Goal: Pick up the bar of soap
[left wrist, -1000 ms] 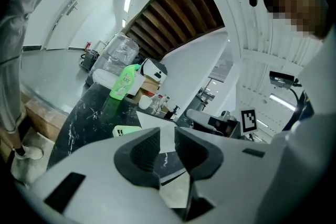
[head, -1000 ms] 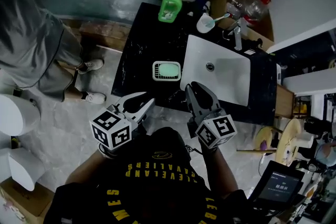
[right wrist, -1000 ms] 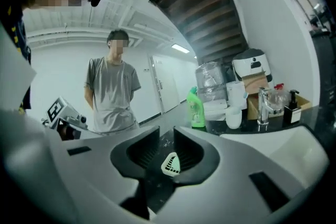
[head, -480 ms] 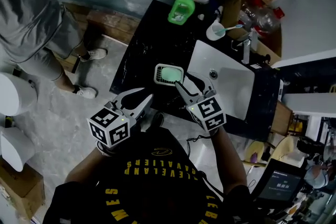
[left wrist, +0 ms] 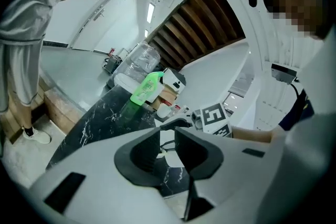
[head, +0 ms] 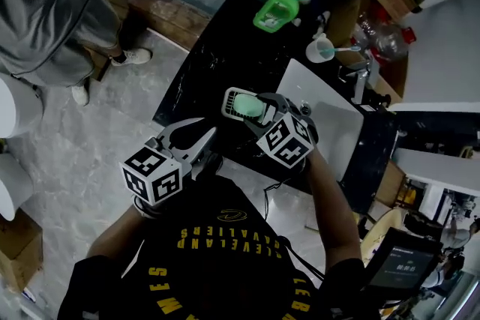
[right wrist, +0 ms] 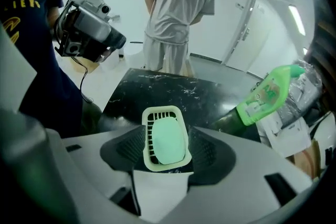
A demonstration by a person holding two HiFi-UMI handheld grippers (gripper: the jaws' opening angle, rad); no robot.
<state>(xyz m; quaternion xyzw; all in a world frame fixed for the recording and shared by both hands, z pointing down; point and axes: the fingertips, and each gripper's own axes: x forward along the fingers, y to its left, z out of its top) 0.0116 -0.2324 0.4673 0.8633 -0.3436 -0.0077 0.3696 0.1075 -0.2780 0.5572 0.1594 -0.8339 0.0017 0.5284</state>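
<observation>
Right hand-held gripper [right wrist: 167, 148] is over the black marble bench [right wrist: 157, 86], jaws opening wide and straddling the white soap dish [right wrist: 163, 110]. Pads sit either side of the dish, no visible squeeze. The green bar of soap [right wrist: 168, 140] lies in the dish, beside the sink [head: 334, 127]. Left hand-held gripper [left wrist: 167, 145] is off the bench edge, jaws slightly apart, empty.

Head view looks steeply down; both gripper views share the countertop [head: 217, 64].
</observation>
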